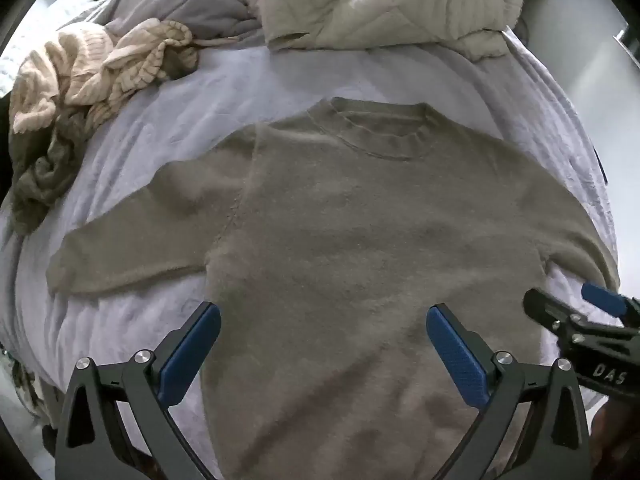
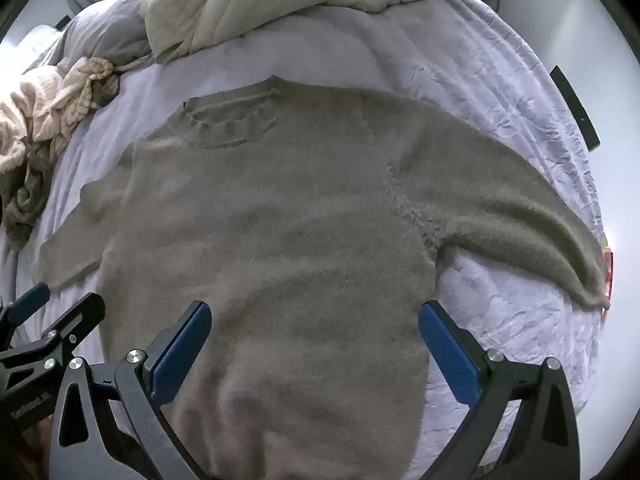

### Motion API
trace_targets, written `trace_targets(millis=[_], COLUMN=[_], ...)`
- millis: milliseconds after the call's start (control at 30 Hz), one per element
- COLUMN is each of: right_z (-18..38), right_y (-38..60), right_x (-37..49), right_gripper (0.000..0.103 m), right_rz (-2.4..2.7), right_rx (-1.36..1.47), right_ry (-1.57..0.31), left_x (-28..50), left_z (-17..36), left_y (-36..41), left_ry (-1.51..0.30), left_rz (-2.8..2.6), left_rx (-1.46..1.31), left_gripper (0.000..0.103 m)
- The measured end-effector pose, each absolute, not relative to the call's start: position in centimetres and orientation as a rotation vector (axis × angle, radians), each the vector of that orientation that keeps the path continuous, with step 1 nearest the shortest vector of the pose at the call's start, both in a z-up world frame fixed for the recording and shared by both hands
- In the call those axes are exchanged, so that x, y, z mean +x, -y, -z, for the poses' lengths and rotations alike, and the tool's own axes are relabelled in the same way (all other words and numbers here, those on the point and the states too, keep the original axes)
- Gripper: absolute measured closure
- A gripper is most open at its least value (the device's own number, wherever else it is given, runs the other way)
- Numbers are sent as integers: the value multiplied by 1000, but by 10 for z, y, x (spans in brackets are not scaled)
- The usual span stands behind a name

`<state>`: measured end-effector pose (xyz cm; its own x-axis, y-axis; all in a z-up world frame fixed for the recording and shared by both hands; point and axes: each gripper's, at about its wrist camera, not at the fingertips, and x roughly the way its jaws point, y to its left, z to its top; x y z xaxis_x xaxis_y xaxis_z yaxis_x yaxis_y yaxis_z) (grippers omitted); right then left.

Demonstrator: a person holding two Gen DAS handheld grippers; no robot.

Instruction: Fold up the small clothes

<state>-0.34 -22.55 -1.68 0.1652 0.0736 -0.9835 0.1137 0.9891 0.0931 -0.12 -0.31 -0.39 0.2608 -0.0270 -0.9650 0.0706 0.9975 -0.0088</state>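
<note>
A grey-brown sweater [image 1: 360, 232] lies spread flat, front up, on the bed [image 1: 168, 120], its round collar [image 1: 380, 132] pointing to the far side and its hem toward the near edge. Both sleeves are stretched out sideways: the left sleeve [image 1: 132, 232] rests fully on the pale lilac sheet, while the right sleeve [image 2: 520, 216] runs toward the right edge of the bed, its cuff reaching that edge. The knit looks fuzzy and mostly smooth, with a few soft ripples across the body. The left gripper [image 1: 323, 346] hovers over the lower part of the sweater with its blue-padded fingers [image 1: 192, 352] spread wide, holding nothing. The right gripper [image 2: 315, 342] hangs over the lower right part of the body, its fingers likewise wide apart and empty; its tip also shows at the right side of the left wrist view. Whether either gripper touches the fabric cannot be told. Farther out, at the far left of the bed, a heap of cream striped clothes [image 1: 88, 68] sits on top of some darker olive cloth [image 1: 44, 176]. Across the far end lies a crumpled beige quilted blanket [image 1: 376, 8], with a grey pillow [image 1: 188, 4] beside it on the left.
</note>
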Motion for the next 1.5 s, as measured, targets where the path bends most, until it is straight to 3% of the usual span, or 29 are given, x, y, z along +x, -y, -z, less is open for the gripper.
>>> trace_targets(millis=[100, 300, 600, 1500], right_z=[18, 26, 23, 18], right_y=[220, 225, 226, 230], right_x=[-7, -1, 11, 4], right_gripper=[0, 0, 0, 0], right_rz=[36, -15, -47, -46], right_rx=[90, 60, 30, 37], right_ry=[-1385, -1386, -1403, -1412], left_x=[-21, -19, -13, -9], left_z=[3, 0, -20, -17], left_y=[4, 16, 24, 21], left_ry=[-1265, -1377, -1334, -1362], left_rz=[42, -9, -63, -103], left_rx=[-3, -40, -30, -57], left_gripper=[0, 0, 0, 0])
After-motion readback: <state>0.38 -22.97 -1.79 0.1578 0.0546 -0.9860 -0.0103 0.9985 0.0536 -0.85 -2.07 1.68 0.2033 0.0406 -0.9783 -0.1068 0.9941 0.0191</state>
